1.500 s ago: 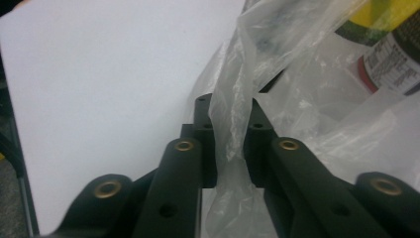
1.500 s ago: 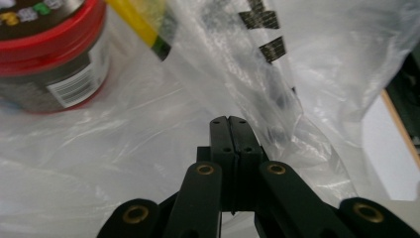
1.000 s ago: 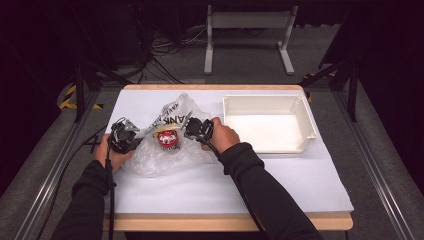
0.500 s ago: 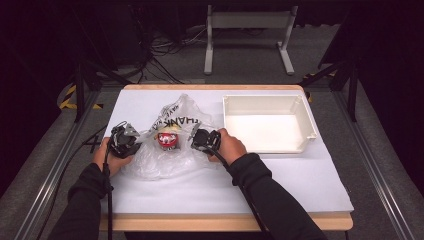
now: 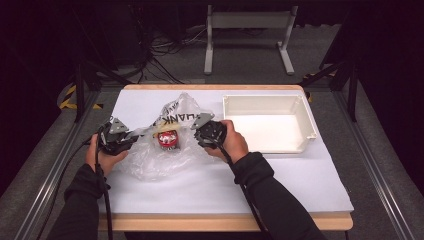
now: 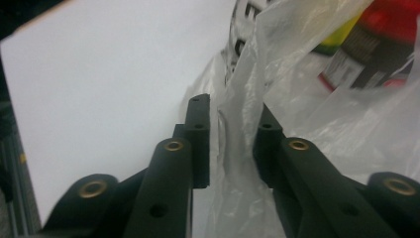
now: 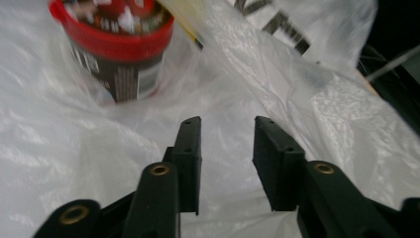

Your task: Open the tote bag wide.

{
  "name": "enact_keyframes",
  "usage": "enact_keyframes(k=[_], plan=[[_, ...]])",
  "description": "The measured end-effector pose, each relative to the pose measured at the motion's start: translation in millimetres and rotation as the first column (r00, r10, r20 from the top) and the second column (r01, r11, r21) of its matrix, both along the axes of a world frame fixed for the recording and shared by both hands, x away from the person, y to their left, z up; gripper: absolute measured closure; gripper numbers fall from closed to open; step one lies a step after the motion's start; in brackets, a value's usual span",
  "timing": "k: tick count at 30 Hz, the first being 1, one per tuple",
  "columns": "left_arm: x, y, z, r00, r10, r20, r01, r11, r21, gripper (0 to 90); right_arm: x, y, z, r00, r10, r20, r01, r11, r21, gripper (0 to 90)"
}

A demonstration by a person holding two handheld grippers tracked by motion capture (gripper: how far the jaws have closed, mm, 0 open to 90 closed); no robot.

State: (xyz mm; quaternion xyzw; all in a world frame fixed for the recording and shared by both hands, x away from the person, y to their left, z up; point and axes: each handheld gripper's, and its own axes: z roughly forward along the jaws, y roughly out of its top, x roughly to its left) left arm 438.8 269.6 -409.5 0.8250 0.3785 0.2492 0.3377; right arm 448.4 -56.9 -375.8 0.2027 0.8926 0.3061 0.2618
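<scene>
The table (image 5: 300, 180), covered in a white sheet, carries an empty white bin (image 5: 270, 125) on my right-hand side and, left of it and apart from it, the clear plastic bag (image 5: 165, 150) I am working on. The bag lies crumpled on the sheet between my two tools, with dark lettering on its raised far fold. I judge the film to be very light, limp and slippery — it will not hold a shape, and it will slide out of a weak pinch, so the best hold is on a gathered fold at the rim on each side rather than on a single flat layer. Inside the bag stands a small tub (image 7: 116, 54) with a red lid and dark label; it looks stiff, and it is the only real weight here, so any lift of the film may tip or roll it. My left gripper (image 6: 233, 134) has just been opening — a ridge of film runs between its jaws, and the pads stand clear of it. My right gripper (image 7: 225, 148) has likewise just been opening; its jaws are parted over the film, gripping nothing.
</scene>
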Motion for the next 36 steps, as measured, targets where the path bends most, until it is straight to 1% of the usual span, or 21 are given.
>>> enact_keyframes(k=[1, 3, 4, 5, 7, 9, 11, 12, 13, 14, 16, 17, 19, 21, 22, 23, 24, 28, 30, 33, 36], plan=[[-1.8, 1.5, 4.3, 0.9996, 0.015, 0.022, -0.015, 0.9999, -0.001, 67.0, -0.1, -1.6, 3.9, 1.0000, -0.004, 0.008, 0.004, 0.9999, 0.016, 60.8], [-5.1, 5.3, 12.2, 0.9993, 0.013, 0.035, -0.012, 0.9993, -0.036, 61.9, 0.8, -4.6, 10.9, 0.9996, -0.008, 0.029, 0.007, 0.9993, 0.037, 58.3], [-7.2, 6.6, 16.0, 0.9983, 0.018, 0.056, -0.015, 0.9986, -0.051, 56.4, 1.5, -5.9, 13.9, 0.9993, -0.013, 0.035, 0.012, 0.9992, 0.039, 58.0], [-9.3, 7.1, 18.1, 0.9975, 0.007, 0.070, -0.002, 0.9978, -0.066, 52.4, 2.9, -7.9, 17.2, 0.9987, -0.021, 0.046, 0.019, 0.9990, 0.040, 57.2], [-12.1, 6.7, 20.6, 0.9962, 0.007, 0.087, -0.001, 0.9979, -0.064, 48.1, 5.4, -10.5, 21.0, 0.9985, -0.027, 0.047, 0.025, 0.9987, 0.046, 53.2], [-13.7, 5.2, 22.0, 0.9963, 0.013, 0.085, -0.008, 0.9985, -0.055, 41.7, 8.2, -13.4, 24.7, 0.9982, -0.035, 0.049, 0.033, 0.9985, 0.043, 51.3], [-13.8, 4.1, 22.5, 0.9961, 0.011, 0.088, -0.007, 0.9988, -0.048, 43.5, 12.3, -12.5, 25.0, 0.9978, -0.045, 0.048, 0.044, 0.9989, 0.014, 47.6], [-12.1, 2.6, 22.1, 0.9954, 0.027, 0.092, -0.024, 0.9993, -0.029, 43.6, 14.6, -11.7, 24.5, 0.9970, -0.052, 0.057, 0.052, 0.9986, -0.003, 46.5], [-10.9, 1.8, 21.7, 0.9959, 0.028, 0.086, -0.026, 0.9994, -0.024, 44.6, 18.6, -9.9, 22.9, 0.9960, -0.067, 0.060, 0.069, 0.9972, -0.028, 47.4], [-8.6, 0.1, 20.5, 0.9972, 0.022, 0.072, -0.020, 0.9995, -0.022, 49.3, 21.0, -8.6, 21.8, 0.9965, -0.064, 0.054, 0.066, 0.9969, -0.043, 49.0], [-1.4, -4.4, 17.6, 0.9982, 0.016, 0.057, -0.017, 0.9995, 0.026, 51.7, 28.6, -3.7, 19.4, 0.9952, -0.077, 0.060, 0.083, 0.9917, -0.098, 50.6], [2.0, -6.1, 16.1, 0.9991, 0.012, 0.041, -0.013, 0.9996, 0.025, 56.4, 32.4, -2.6, 19.7, 0.9956, -0.074, 0.056, 0.080, 0.9902, -0.114, 51.8], [9.6, -7.8, 13.5, 0.9996, 0.012, 0.025, -0.013, 0.9995, 0.030, 57.3, 41.1, -0.1, 20.3, 0.9969, -0.075, 0.027, 0.077, 0.9901, -0.117, 52.8], [13.4, -8.3, 12.3, 0.9998, 0.007, 0.018, -0.008, 0.9991, 0.042, 63.9, 47.3, 3.3, 20.0, 0.9970, -0.077, 0.012, 0.078, 0.9871, -0.139, 58.5], [21.2, -9.9, 8.4, 1.0000, 0.008, 0.004, -0.008, 0.9993, 0.038, 65.0, 52.8, 6.4, 19.5, 0.9974, -0.072, -0.003, 0.070, 0.9841, -0.163, 64.9], [23.7, -10.9, 6.3, 1.0000, 0.005, 0.001, -0.005, 0.9989, 0.046, 69.1, 55.0, 8.0, 19.3, 0.9976, -0.068, -0.010, 0.066, 0.9822, -0.176, 72.3], [26.8, -12.0, 4.1, 1.0000, -0.002, -0.009, 0.003, 0.9985, 0.054, 71.2, 57.7, 9.9, 18.9, 0.9981, -0.059, -0.017, 0.055, 0.9816, -0.183, 75.0], [36.0, -14.7, -1.5, 0.9994, -0.008, -0.032, 0.009, 0.9987, 0.051, 78.1, 67.4, 16.7, 15.0, 0.9977, -0.064, -0.021, 0.057, 0.9672, -0.247, 88.5], [39.1, -16.4, -2.3, 0.9995, 0.002, -0.033, 0.001, 0.9974, 0.073, 79.6, 73.0, 17.5, 12.1, 0.9962, -0.084, -0.024, 0.074, 0.9623, -0.262, 89.9], [43.7, -18.1, -2.9, 0.9991, 0.008, -0.041, -0.004, 0.9960, 0.089, 79.9, 78.4, 17.7, 7.6, 0.9945, -0.102, -0.023, 0.090, 0.9456, -0.313, 90.0], [47.7, -21.2, -4.1, 0.9988, 0.010, -0.049, -0.005, 0.9942, 0.107, 79.0, 80.0, 18.4, 4.4, 0.9939, -0.107, -0.028, 0.092, 0.9440, -0.317, 89.9]])
